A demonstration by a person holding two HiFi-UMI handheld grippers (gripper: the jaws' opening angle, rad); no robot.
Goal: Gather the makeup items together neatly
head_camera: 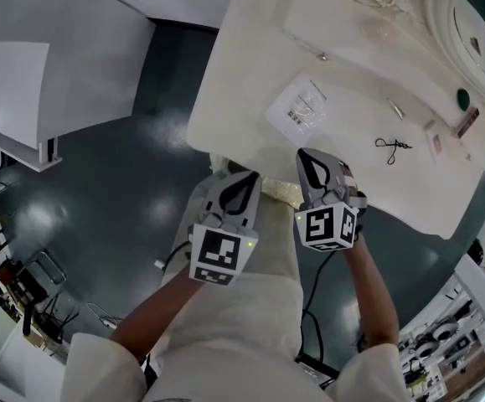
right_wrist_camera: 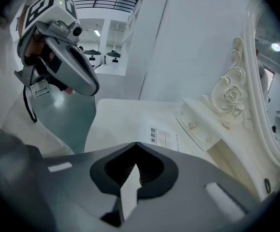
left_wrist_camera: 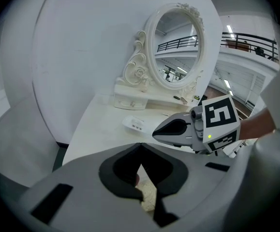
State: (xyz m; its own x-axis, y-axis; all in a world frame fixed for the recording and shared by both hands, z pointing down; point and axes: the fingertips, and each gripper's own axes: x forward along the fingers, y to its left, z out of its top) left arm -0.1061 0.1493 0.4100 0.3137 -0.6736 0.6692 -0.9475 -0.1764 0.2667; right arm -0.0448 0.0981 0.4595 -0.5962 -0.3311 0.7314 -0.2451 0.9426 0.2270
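Both grippers hang at the near rim of the white table (head_camera: pixel 225 99), over a cream cushion (head_camera: pixel 280 193). The left gripper (head_camera: pixel 244 182) has its jaws pressed together on nothing, and the right gripper (head_camera: pixel 311 162) is closed and empty too.

The makeup items lie scattered ahead of the jaws and off to the right in the head view. A clear labelled packet (head_camera: pixel 302 107) sits closest, just beyond the right gripper's tips and apart from them. Further right lies a thin black looped piece (head_camera: pixel 393 146), with a slim silver stick (head_camera: pixel 395 109) behind it, set on a slant. Well past those, by the table's right edge, are a pink stick (head_camera: pixel 466 122) and a small dark green disc (head_camera: pixel 463 99). What each one is I cannot tell at this size. An ornate mirror (left_wrist_camera: pixel 174 47) stands at the back.

The whole spread trails away rightward, so the right gripper is the nearer one to every piece. I judge nothing is gathered yet, and the coming move likely needs its jaws parted before reaching forward to the packet.
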